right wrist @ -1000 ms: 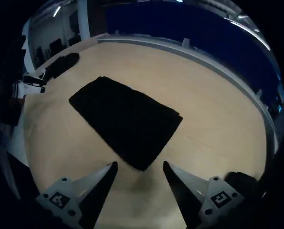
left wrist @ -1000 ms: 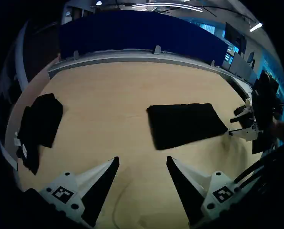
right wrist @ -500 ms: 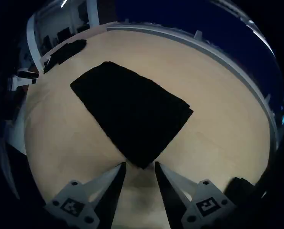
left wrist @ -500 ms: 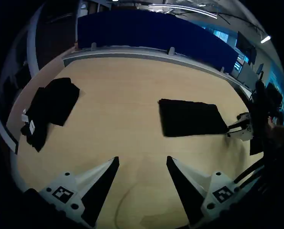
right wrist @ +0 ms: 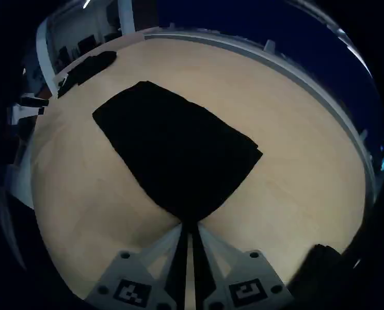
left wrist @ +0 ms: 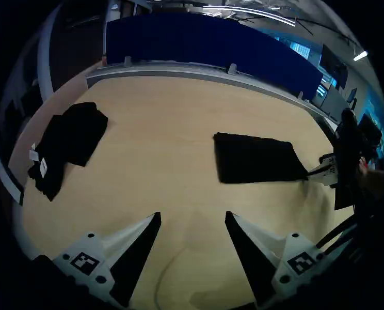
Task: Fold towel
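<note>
Soft, light, limp towel (right wrist: 176, 155), likely to sag. Pinched at 6 o'clock corner by closed right gripper (right wrist: 190, 230). Left gripper (left wrist: 192, 219) spread, empty.

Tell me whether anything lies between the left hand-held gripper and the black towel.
Nothing visible does. Bare table lies between the left hand-held gripper and the black towel. The pile of dark cloth lies off to the side. The right hand-held gripper is shut on its corner.
</note>
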Demonstrator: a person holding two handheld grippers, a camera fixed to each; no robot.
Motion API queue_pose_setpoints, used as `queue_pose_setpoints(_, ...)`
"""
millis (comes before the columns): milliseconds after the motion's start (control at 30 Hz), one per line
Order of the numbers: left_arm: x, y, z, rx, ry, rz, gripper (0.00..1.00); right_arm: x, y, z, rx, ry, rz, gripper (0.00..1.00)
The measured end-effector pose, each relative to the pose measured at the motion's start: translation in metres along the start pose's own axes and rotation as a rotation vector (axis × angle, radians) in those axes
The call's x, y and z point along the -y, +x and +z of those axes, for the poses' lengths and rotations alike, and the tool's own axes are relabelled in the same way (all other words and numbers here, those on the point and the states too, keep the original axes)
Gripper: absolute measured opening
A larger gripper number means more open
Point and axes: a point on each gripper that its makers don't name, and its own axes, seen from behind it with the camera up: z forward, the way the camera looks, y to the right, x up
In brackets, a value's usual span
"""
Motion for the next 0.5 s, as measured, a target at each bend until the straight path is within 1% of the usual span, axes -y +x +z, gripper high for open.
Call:
queue_pose_setpoints(100,0.000,0.001,0.001,0.000,-0.001,-0.003,0.92,0.003,0.002,-0.001,-0.003,0.010,-0.014,0.05)
queue_pose_setpoints(300,0.001,0.003,0.001,0.000,-0.001,-0.008,0.92,0.001,0.012,-0.007,-0.015,-0.016,-0.059,0.05)
queue_pose_setpoints(500,0.003,0.007,-0.002,-0.010,0.001,-0.015,0.92,-0.002,0.046,-0.025,-0.056,-0.038,-0.127,0.04)
